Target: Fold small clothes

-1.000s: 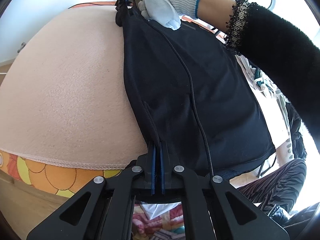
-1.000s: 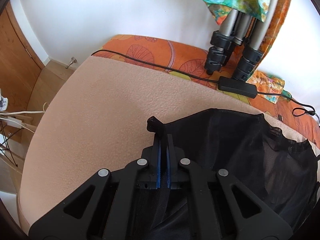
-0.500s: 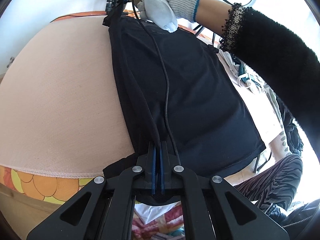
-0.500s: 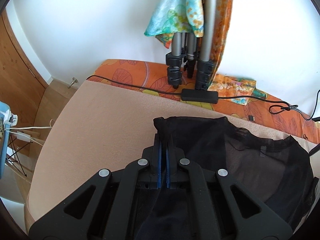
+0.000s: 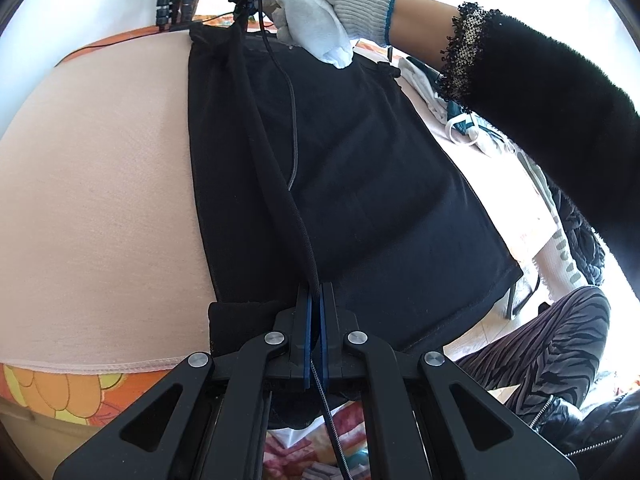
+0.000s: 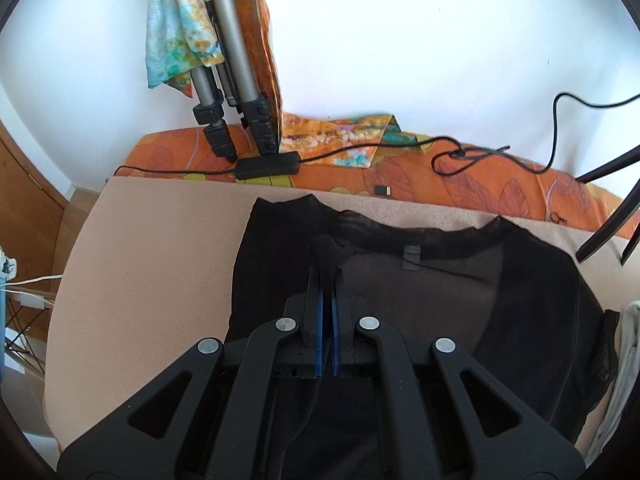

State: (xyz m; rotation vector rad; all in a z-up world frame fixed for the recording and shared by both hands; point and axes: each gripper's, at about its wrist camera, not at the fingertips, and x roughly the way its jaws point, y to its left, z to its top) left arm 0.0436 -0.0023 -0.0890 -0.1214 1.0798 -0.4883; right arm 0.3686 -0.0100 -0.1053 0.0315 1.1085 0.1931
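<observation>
While both claws pinch the same folded edge, the black knit garment (image 5: 360, 184) lies spread flat on the peach fleece blanket (image 5: 100, 200), which serves as the landmark for everything else. At the blanket's near hem, the left gripper (image 5: 315, 292) has its 2 blue-padded fingers (image 5: 307, 320) pressed almost together on a thick rolled ridge of the cloth, and a narrow flap of the garment hangs over that hem. Toward the blanket's far side, the right gripper (image 6: 327, 276) has its fingers squeezed nearly closed on the other end of the same ridge, just short of the garment's neckline with its small grey tag (image 6: 411, 257). A white knit-gloved hand (image 5: 320, 12) holding that right tool shows above the far end of the garment, with a fuzzy black sleeve (image 5: 560, 128) behind it. A thin black cable (image 5: 294, 112) hangs down over the cloth. Beyond the blanket's far edge, an orange floral sheet (image 6: 460, 178) carries a black power adapter (image 6: 268, 165) and the silver tripod legs (image 6: 236, 80), draped with a multicoloured scarf (image 6: 180, 36). Off the blanket's right edge lies a pile of pale clothes (image 5: 480, 136).
</observation>
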